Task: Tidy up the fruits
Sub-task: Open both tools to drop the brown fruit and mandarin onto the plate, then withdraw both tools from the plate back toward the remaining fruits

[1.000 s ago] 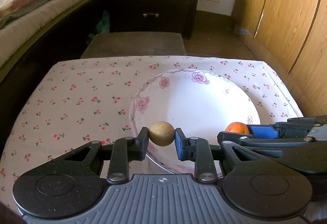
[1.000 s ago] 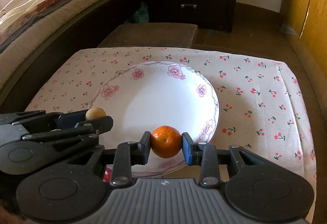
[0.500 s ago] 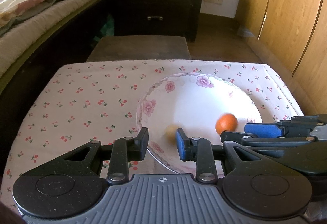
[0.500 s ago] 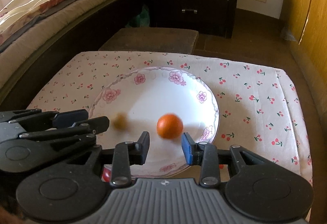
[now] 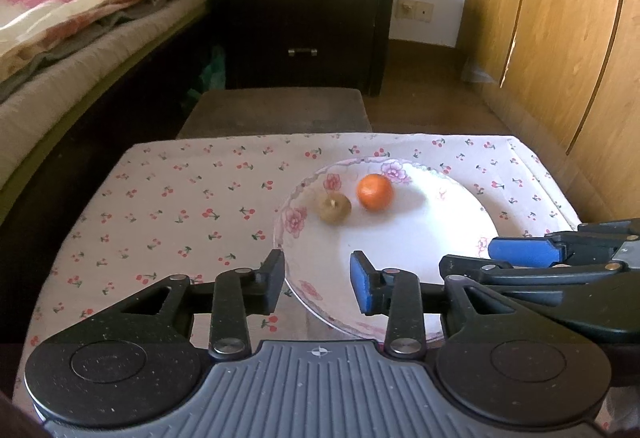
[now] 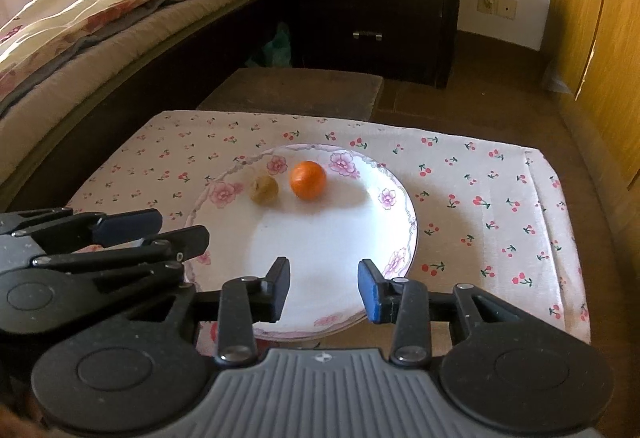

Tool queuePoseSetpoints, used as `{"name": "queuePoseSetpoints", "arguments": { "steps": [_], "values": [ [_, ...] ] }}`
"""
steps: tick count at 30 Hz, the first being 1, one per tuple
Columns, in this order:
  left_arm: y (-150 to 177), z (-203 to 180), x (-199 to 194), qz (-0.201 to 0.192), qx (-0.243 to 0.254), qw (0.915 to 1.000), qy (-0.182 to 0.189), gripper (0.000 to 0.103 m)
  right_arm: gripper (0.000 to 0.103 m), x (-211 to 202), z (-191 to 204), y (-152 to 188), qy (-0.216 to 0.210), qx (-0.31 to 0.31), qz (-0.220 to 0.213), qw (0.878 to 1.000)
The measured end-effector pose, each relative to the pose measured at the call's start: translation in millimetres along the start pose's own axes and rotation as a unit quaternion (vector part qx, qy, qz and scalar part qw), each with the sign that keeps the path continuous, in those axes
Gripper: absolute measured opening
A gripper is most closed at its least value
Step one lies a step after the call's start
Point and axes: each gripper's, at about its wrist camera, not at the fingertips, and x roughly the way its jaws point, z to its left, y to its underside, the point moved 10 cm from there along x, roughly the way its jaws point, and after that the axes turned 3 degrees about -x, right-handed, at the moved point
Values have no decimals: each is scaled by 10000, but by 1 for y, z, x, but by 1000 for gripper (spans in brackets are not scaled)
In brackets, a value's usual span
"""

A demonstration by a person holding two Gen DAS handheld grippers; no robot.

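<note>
A small brown fruit (image 5: 334, 209) (image 6: 264, 189) and an orange (image 5: 375, 192) (image 6: 308, 180) lie side by side at the far left of a white flowered plate (image 5: 420, 238) (image 6: 328, 238). My left gripper (image 5: 318, 278) hangs over the plate's near left rim, its jaws opening, nothing between them. My right gripper (image 6: 324, 288) hovers over the plate's near edge, jaws opening too and empty. Each gripper shows in the other's view: the right gripper (image 5: 520, 258) at the right, the left gripper (image 6: 152, 232) at the left.
The plate rests on a small table under a cherry-print cloth (image 5: 192, 206) (image 6: 480, 206). Behind it stands a brown stool (image 5: 276, 110), a dark drawer chest (image 5: 304, 22), a bed (image 5: 60, 58) at left and wooden wardrobe doors (image 5: 560, 38) at right.
Both grippers let go of their fruits, which rolled to the plate's far side. Both pairs of jaws stand wider, and both views have tilted up.
</note>
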Motion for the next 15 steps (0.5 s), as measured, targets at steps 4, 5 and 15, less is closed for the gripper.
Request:
{"name": "queuePoseSetpoints", "arguments": {
  "steps": [4, 5, 15],
  "values": [
    [0, 0, -10, -69, 57, 10000, -8, 45, 39, -11, 4, 1, -4, -20, -48, 10000],
    [-1, 0, -13, -95, 72, 9999, -14, 46, 39, -13, 5, 1, -4, -27, -64, 10000],
    [7, 4, -36, -222, 143, 9996, -41, 49, 39, -35, 18, 10, -60, -12, -122, 9999]
  ]
}}
